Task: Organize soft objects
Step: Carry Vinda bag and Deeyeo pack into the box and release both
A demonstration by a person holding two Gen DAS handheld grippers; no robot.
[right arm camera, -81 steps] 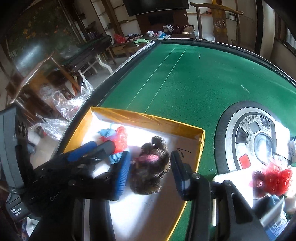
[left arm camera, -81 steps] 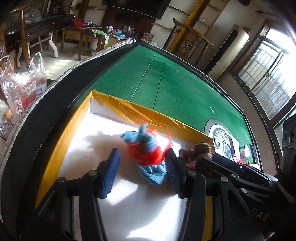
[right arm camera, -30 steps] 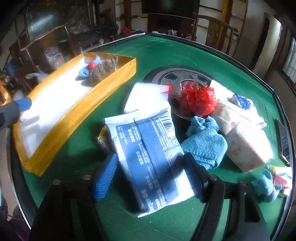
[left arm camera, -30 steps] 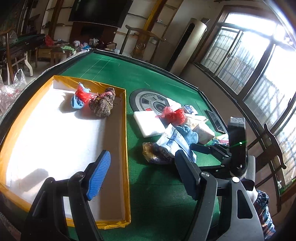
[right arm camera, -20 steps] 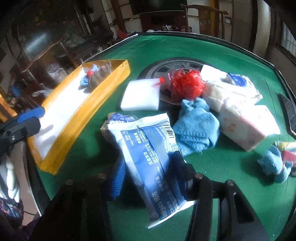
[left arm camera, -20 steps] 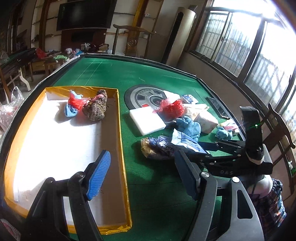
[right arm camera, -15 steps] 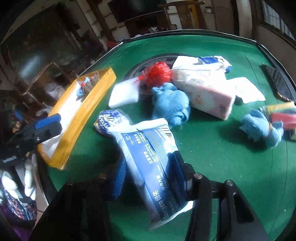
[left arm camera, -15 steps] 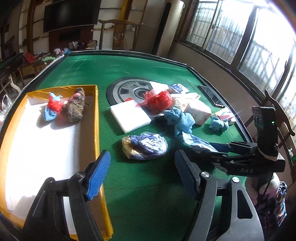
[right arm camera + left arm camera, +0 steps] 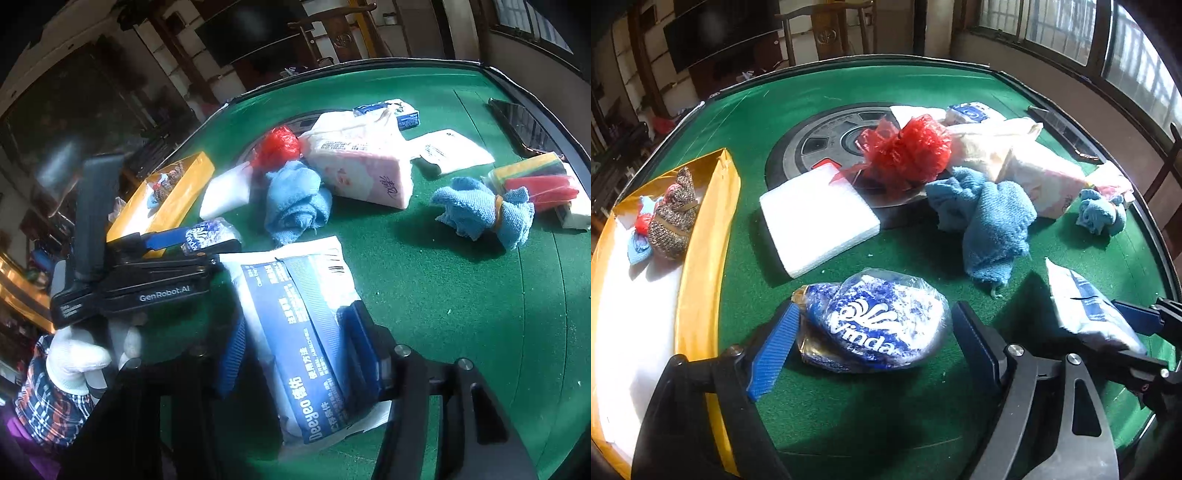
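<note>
While my right gripper (image 9: 295, 350) pinches the wipes pack (image 9: 299, 332), jaws easing apart, my left gripper (image 9: 866, 350), widening, straddles the tissue bag (image 9: 875, 321); next, squeeze gently.

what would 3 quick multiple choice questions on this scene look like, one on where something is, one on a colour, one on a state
1. Where is the brown knitted toy?
A. inside the yellow-walled tray
B. on the white foam block
C. between the left gripper's fingers

2. What colour is the mesh pouf?
A. yellow
B. red
C. black

3. What lies between the fingers of the right gripper?
A. a blue towel
B. nothing
C. the blue and white Deeyeo pack

Answers:
1. A: it lies at the far end of the yellow-walled tray, beside a small blue and red toy.
2. B: it is bright red, on the grey disc.
3. C: the Deeyeo pack fills the gap between both blue pads while the jaws are opening.
</note>
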